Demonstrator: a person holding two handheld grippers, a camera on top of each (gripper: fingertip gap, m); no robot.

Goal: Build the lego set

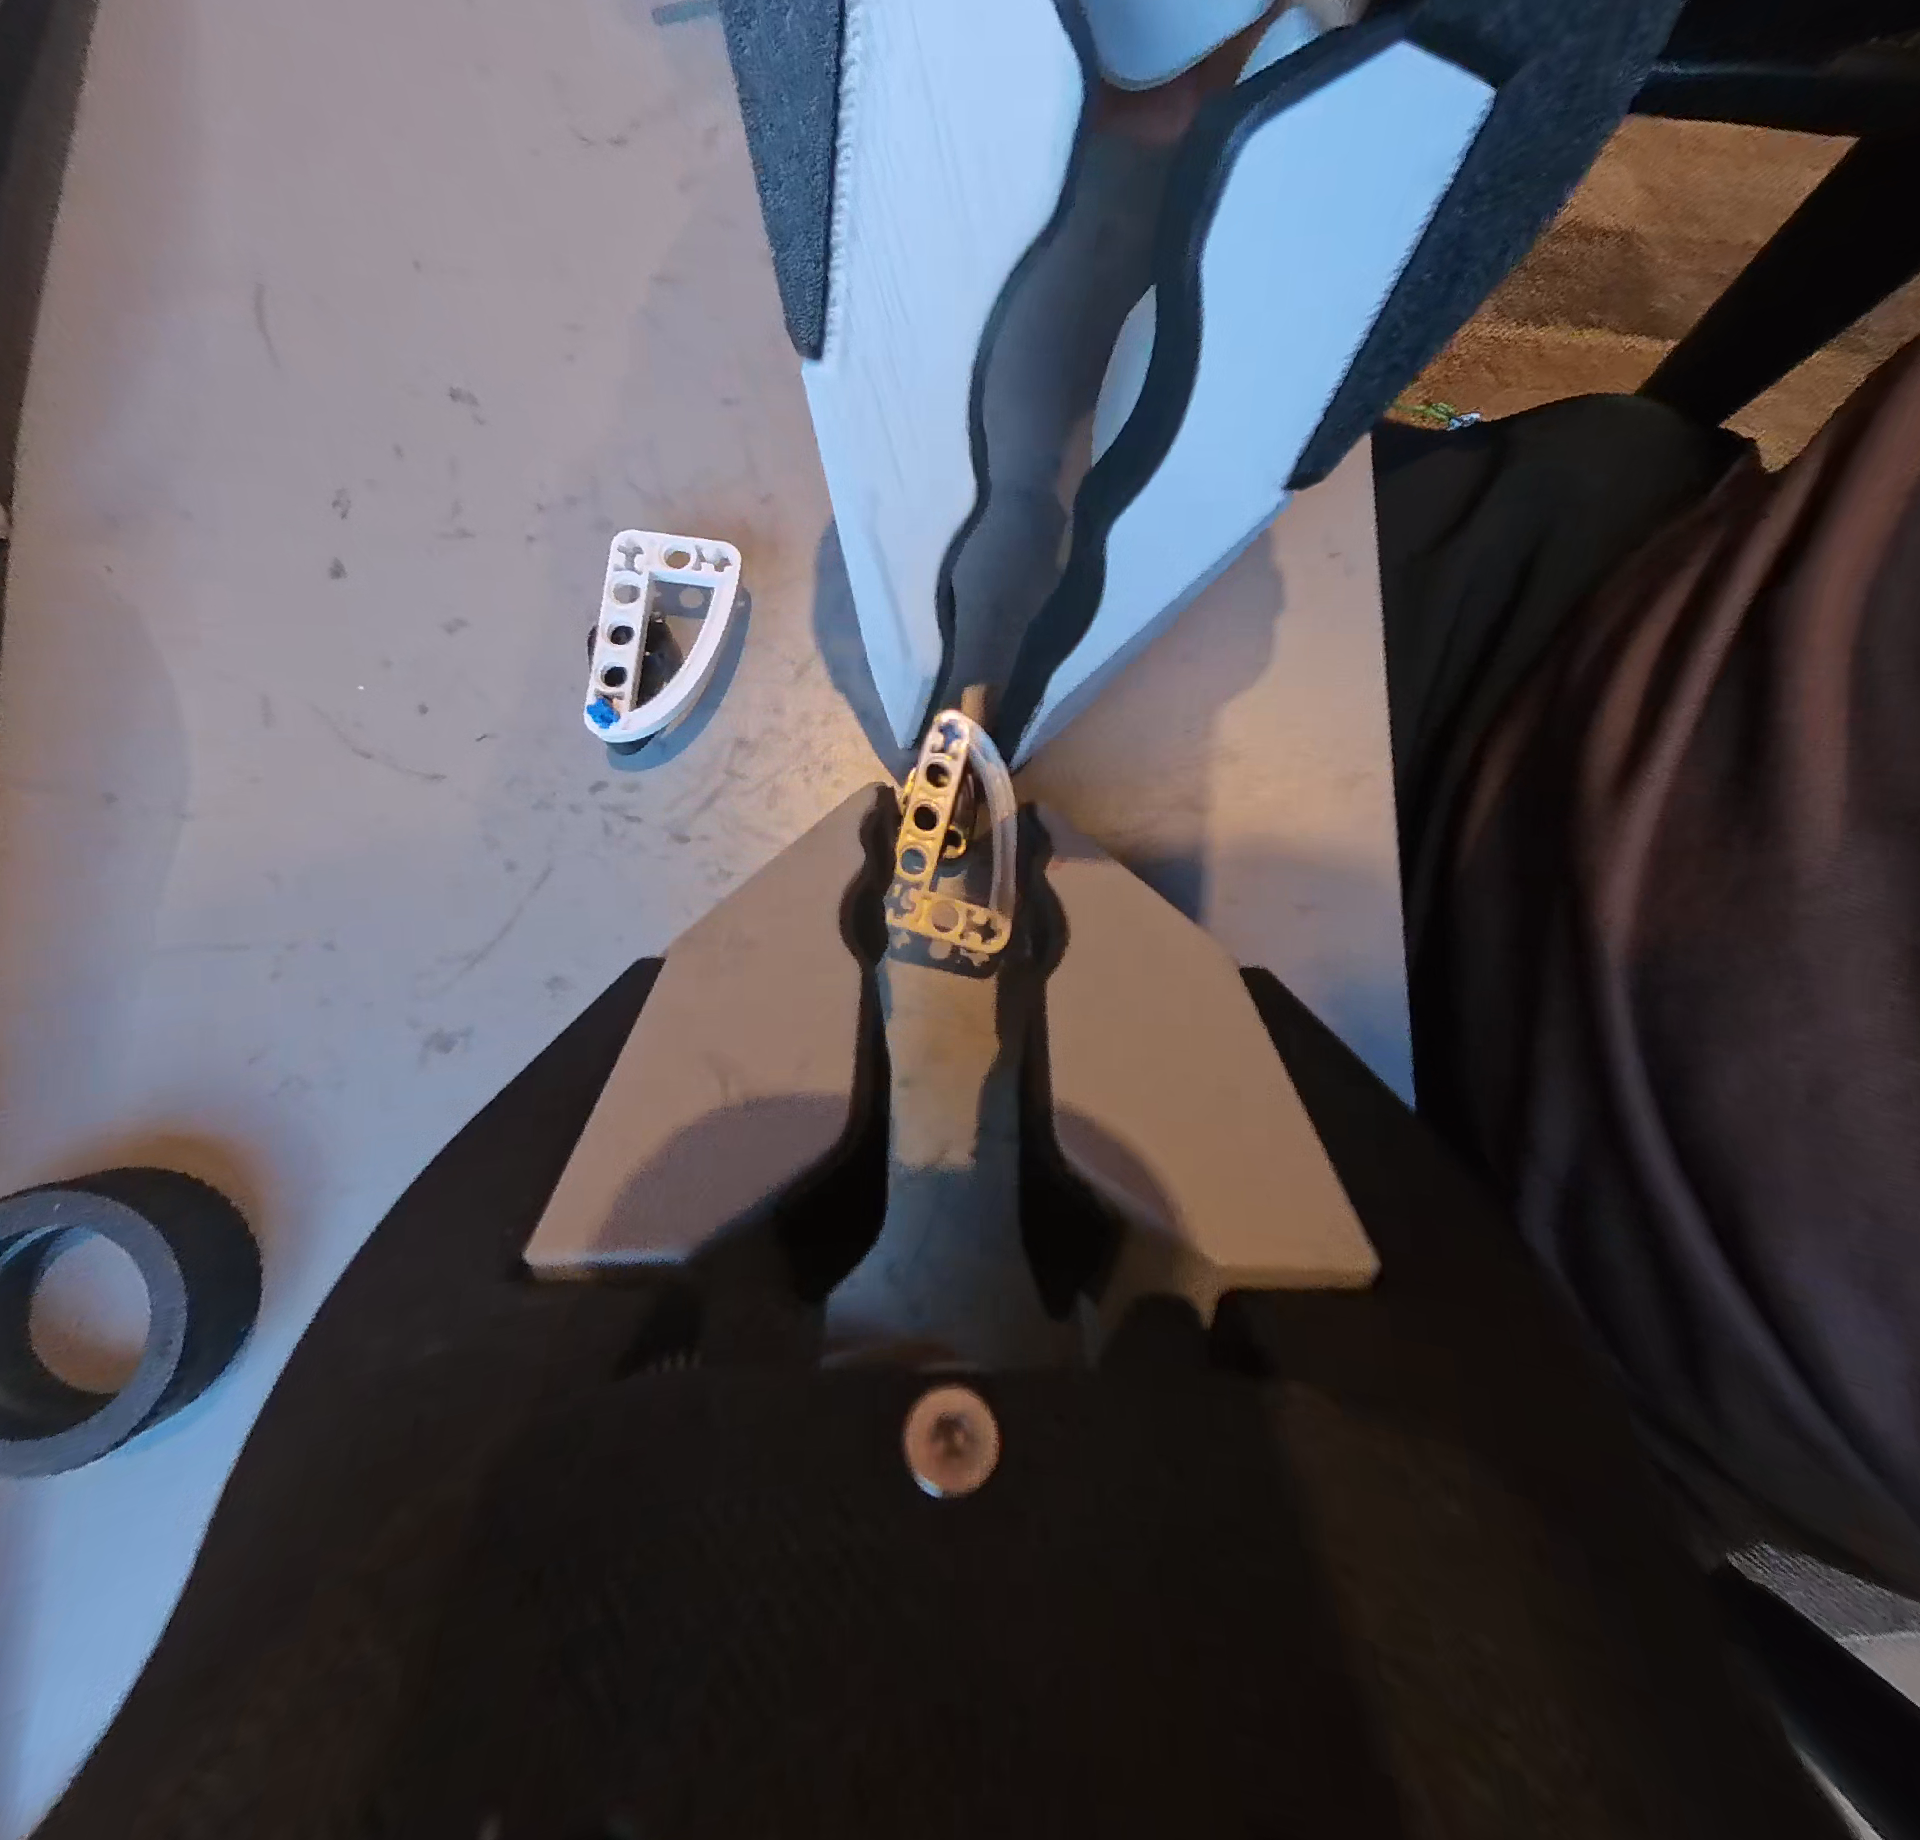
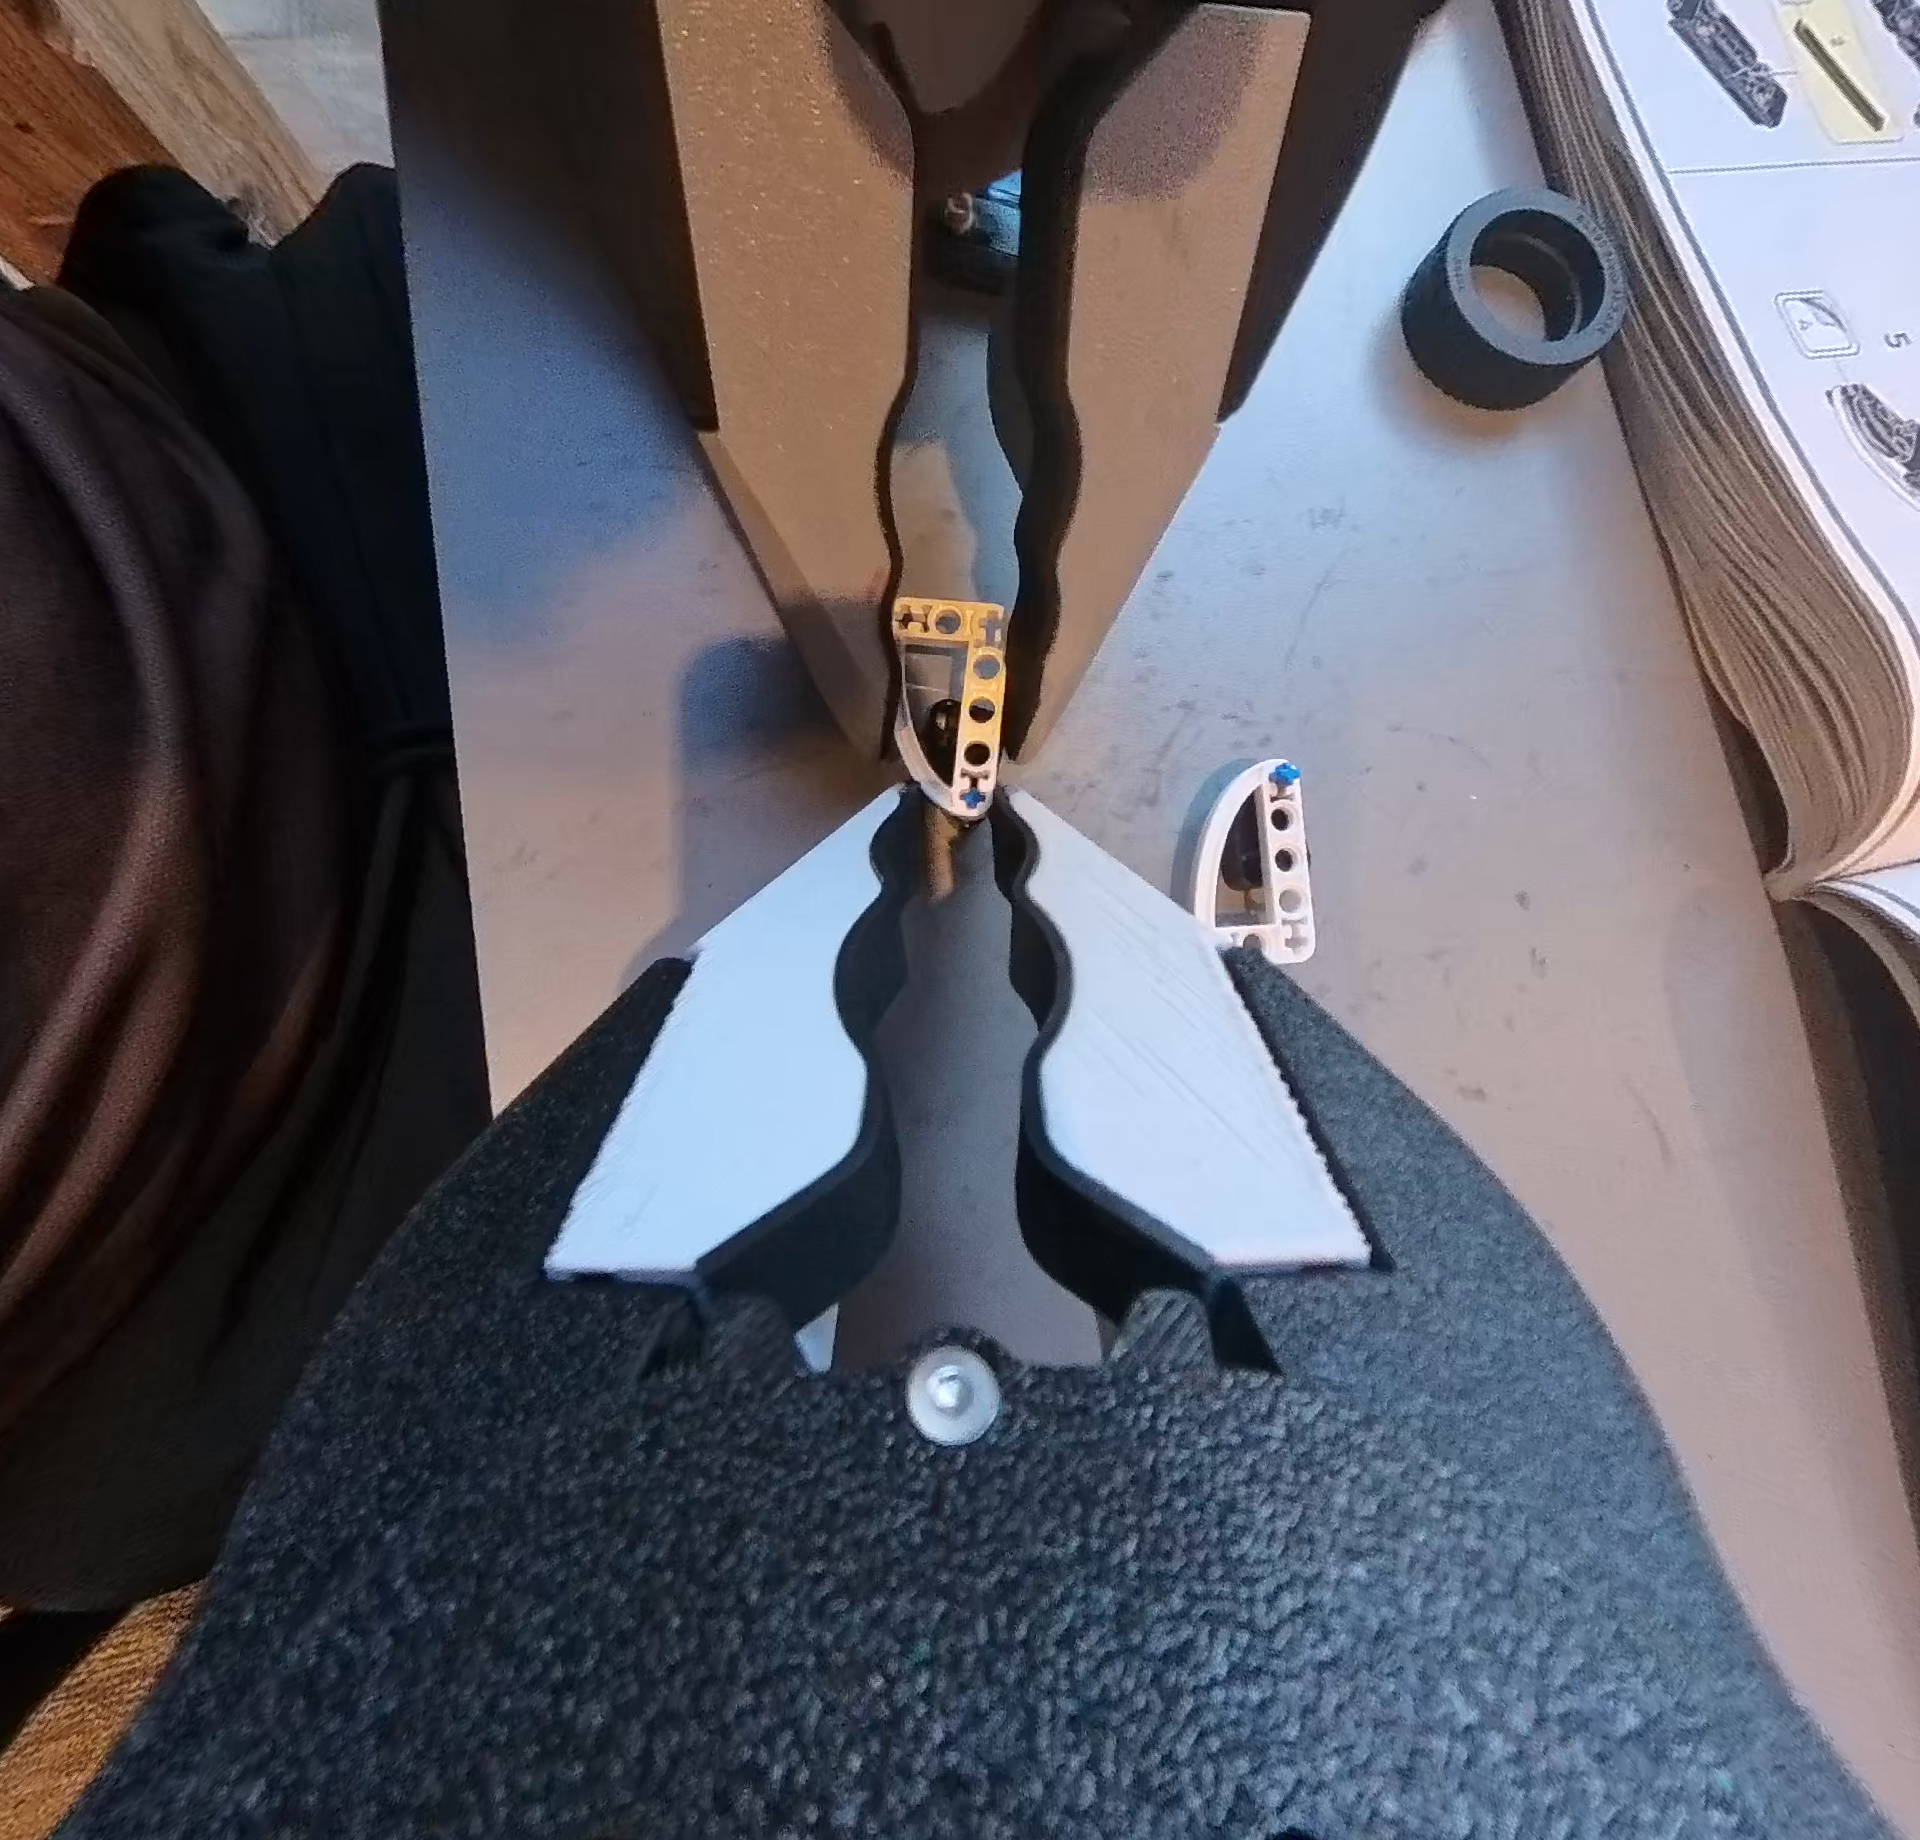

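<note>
A white curved lego panel (image 1: 940, 845) with a row of holes is held upright above the grey table (image 1: 312, 440). My left gripper (image 1: 951, 824), with tan fingers, is shut on its wide end. My right gripper (image 2: 954, 801), with white fingers, comes from the opposite side. Its tips close on the panel's (image 2: 961, 710) narrow end, where a blue pin (image 2: 971, 799) sits. A thin dark part shows between the right fingers; I cannot tell what it is. A second white panel (image 1: 665, 637) with a blue pin lies on the table; it also shows in the right wrist view (image 2: 1252, 871).
A black rubber tyre (image 1: 94, 1323) lies on the table, also in the right wrist view (image 2: 1507, 294). An open instruction booklet (image 2: 1766, 388) lies beside it. A person in dark clothing (image 1: 1662, 907) sits at the table's edge (image 2: 447, 751).
</note>
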